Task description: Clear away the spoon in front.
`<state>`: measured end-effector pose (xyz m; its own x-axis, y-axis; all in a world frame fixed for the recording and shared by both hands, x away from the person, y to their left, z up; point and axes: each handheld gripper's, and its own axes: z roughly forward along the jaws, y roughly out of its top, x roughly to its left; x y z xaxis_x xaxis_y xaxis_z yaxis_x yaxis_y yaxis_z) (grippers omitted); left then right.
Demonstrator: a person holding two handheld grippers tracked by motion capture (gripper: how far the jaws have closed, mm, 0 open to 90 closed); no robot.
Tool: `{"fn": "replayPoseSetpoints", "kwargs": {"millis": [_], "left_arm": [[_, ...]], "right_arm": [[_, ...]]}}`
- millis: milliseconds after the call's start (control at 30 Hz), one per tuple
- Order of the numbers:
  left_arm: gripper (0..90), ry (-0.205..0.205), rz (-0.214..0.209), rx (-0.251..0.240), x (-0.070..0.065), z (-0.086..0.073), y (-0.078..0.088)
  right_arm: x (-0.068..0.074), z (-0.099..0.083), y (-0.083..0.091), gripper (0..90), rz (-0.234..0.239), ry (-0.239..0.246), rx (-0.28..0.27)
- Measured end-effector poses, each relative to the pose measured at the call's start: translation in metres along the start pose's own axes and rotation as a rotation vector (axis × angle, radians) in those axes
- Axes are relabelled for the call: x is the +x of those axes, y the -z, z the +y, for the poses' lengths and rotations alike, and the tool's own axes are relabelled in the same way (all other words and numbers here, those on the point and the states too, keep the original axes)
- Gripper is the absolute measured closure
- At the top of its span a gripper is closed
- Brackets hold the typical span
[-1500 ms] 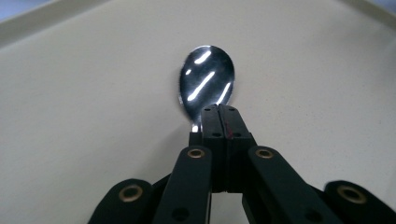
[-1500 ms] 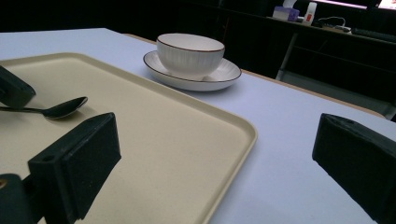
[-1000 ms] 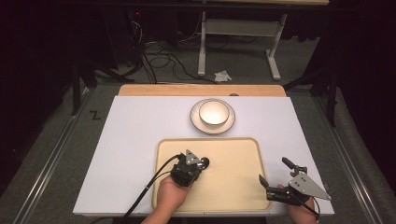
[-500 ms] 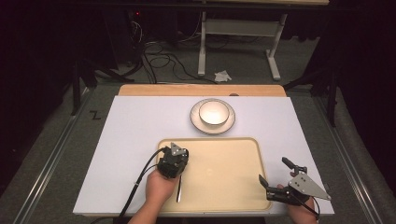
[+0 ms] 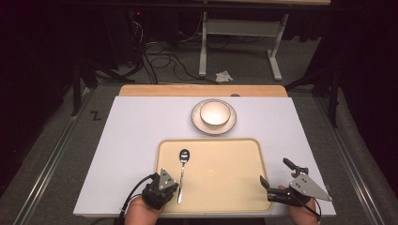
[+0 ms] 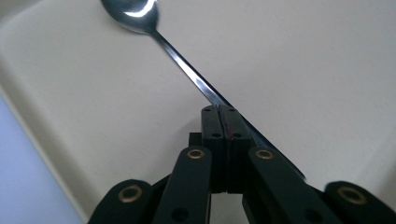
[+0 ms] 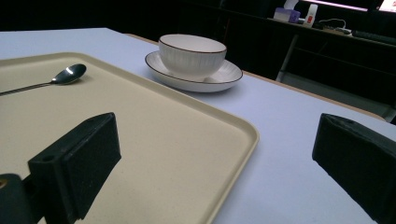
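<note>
Beige tray [image 5: 220, 173] bears spoon [image 5: 182, 165]; left gripper [image 6: 225, 122] closed (beside handle), right gripper [image 5: 277, 174] agape.

- The left gripper [image 5: 165, 180] sat low at the near left of the high view, the person's left hand [image 5: 143, 212] rising into frame from the bottom edge beneath it.
- Its grey three-cornered plate faced up, and its cable looped off to the left.
- In the left gripper view its two black jaws stood pressed together, pad against pad.
- The right gripper [image 5: 277, 176] lay at the near right, held by the right hand [image 5: 300, 211].
- Its jaws stood wide apart, nothing between them, as the right gripper view showed.
- Its grey plate pointed outward to the right.
</note>
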<state>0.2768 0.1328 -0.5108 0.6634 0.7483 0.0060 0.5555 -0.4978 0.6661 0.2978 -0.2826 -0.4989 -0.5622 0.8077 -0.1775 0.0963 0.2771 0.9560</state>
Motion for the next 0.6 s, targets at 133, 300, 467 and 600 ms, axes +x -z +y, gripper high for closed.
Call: {"fn": "replayPoseSetpoints", "kwargs": {"millis": [133, 300, 467, 600], "left_arm": [[90.0, 0.003, -0.031, -0.005, -0.005, 0.000, 0.000], [90.0, -0.008, -0.059, -0.007, -0.013, 0.003, -0.002], [89.9, -0.008, -0.076, -0.014, -0.015, 0.005, -0.004], [89.5, 0.000, -0.088, -0.021, -0.015, 0.005, -0.005]], "right_arm": [[0.001, 0.001, 0.001, 1.5, -0.008, 0.003, -0.004], [0.000, 0.000, 0.001, 1.5, -0.002, -0.011, -0.006], [0.000, 0.000, 0.001, 1.5, 0.000, -0.005, -0.007], [0.000, 0.000, 0.000, 1.5, -0.003, -0.008, 0.000]]}}
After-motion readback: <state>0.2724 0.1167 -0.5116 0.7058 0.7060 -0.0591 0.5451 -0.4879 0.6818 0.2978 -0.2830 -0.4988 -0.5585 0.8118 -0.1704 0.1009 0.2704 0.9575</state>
